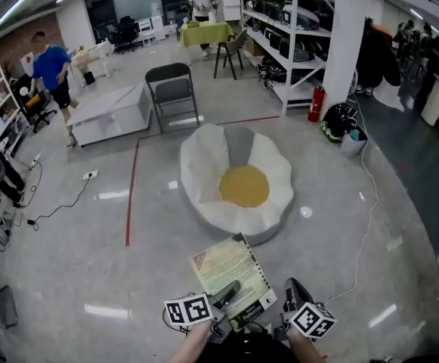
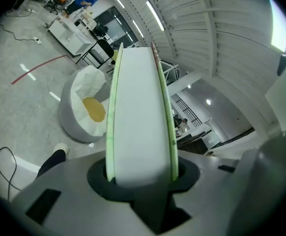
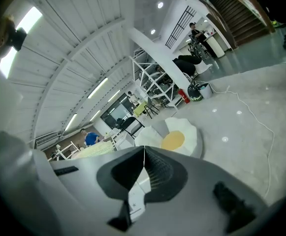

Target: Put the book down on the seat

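Note:
A spiral-bound book (image 1: 230, 274) with a pale green cover is clamped by its lower edge in my left gripper (image 1: 227, 295), low in the head view. In the left gripper view the book (image 2: 140, 117) stands edge-on between the jaws and fills the middle. The seat (image 1: 204, 165) is a white egg-shaped floor cushion with a yellow centre, on the floor ahead of the book and apart from it. It also shows as the seat (image 2: 79, 97) and as the seat (image 3: 192, 132). My right gripper (image 1: 291, 286) hangs beside the book, and its jaws (image 3: 143, 156) are shut on nothing.
A black folding chair (image 1: 172, 89) and a low white cabinet (image 1: 113, 112) stand behind the seat. Red floor tape (image 1: 132, 195) runs along its left. A white cable (image 1: 366, 218) trails on the right. A red extinguisher (image 1: 316, 104) leans by the pillar. A person in blue (image 1: 53, 70) walks far left.

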The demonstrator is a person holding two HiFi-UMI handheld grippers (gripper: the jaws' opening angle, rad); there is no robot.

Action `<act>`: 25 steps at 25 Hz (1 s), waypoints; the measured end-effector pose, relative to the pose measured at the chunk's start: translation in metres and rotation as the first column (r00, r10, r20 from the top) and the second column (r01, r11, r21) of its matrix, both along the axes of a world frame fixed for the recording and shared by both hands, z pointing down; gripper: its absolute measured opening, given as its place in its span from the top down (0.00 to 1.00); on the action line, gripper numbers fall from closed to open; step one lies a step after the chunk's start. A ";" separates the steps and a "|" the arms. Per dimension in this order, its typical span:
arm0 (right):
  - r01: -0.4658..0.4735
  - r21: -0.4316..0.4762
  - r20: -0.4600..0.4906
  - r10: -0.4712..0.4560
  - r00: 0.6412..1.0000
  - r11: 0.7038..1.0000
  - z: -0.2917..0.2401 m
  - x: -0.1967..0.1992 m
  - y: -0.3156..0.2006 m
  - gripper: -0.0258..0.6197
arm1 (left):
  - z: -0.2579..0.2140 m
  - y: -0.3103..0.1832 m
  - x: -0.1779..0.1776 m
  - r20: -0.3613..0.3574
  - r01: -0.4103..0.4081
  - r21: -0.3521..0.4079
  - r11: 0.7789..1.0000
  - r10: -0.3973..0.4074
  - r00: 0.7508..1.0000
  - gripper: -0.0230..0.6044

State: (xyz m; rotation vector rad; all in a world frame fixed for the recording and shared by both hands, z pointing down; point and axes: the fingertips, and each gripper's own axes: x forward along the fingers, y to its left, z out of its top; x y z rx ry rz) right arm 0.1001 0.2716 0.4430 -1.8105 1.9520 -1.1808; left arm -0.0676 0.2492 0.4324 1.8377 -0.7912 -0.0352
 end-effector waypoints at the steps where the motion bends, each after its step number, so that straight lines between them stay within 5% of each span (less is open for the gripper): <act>1: -0.003 -0.002 -0.002 0.003 1.000 1.000 0.000 0.001 -0.009 0.94 | 0.001 -0.009 0.001 -0.002 -0.003 -0.005 1.000 0.003 1.000 0.72; 25: -0.014 -0.049 -0.074 0.011 0.997 0.999 -0.006 0.018 -0.261 0.94 | 0.006 -0.272 0.034 -0.037 -0.117 -0.092 0.989 0.113 0.993 0.72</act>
